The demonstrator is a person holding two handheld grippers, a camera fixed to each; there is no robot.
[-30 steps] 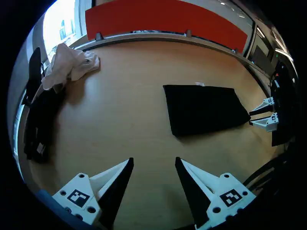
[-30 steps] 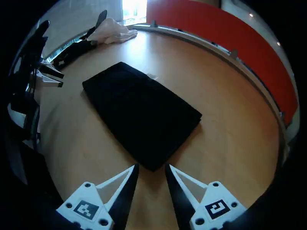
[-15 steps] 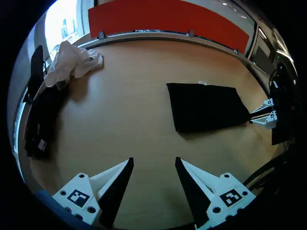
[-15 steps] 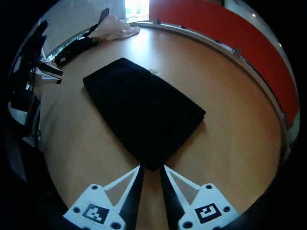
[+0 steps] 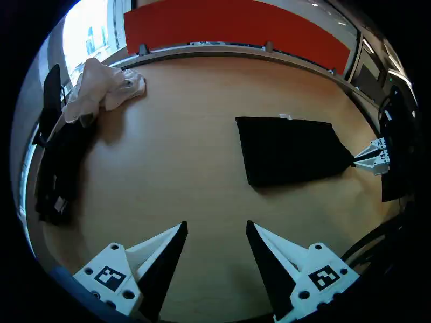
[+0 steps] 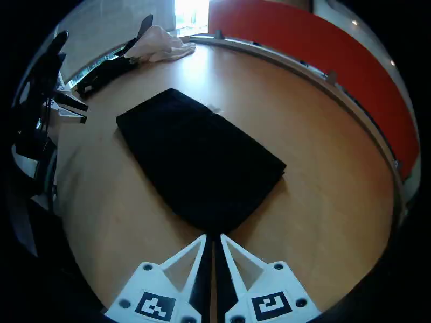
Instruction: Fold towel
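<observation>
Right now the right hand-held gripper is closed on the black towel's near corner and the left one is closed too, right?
Not quite. The left hand-held gripper is open, its fingers spread apart, as the left gripper view shows. The right hand-held gripper is indeed closed on the near corner of the black towel.

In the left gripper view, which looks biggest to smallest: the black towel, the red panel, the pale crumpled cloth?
Red panel
Black towel
Pale crumpled cloth
The cloth lies farther off, which may shrink it.
</observation>
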